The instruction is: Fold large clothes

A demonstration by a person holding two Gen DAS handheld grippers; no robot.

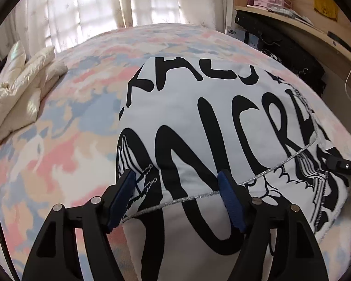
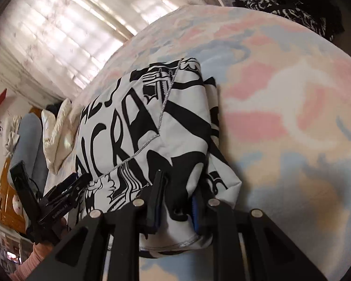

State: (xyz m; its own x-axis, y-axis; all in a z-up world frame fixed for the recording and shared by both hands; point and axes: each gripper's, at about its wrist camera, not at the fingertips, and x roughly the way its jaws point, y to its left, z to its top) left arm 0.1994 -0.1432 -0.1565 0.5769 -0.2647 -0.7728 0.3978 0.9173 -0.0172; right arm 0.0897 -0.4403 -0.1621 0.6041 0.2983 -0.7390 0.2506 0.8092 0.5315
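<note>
A white garment (image 1: 199,121) with big black lettering and a silver trim line lies folded on a pastel patterned bed (image 1: 65,121). My left gripper (image 1: 177,178) is open above its near edge, the blue pads wide apart over the fabric. In the right wrist view the garment (image 2: 152,126) lies folded in layers. My right gripper (image 2: 177,187) is shut on the garment's near right corner, with cloth bunched between the pads. The left gripper (image 2: 65,187) shows at the garment's left edge. The right gripper's tip (image 1: 339,164) shows at the far right in the left wrist view.
A cream quilted bundle (image 1: 23,89) lies at the bed's left. Curtains (image 1: 128,2) hang behind the bed. A wooden desk (image 1: 304,21) with pink boxes and a dark heap (image 1: 287,53) stand at the right. Jeans (image 2: 28,140) lie at the far left.
</note>
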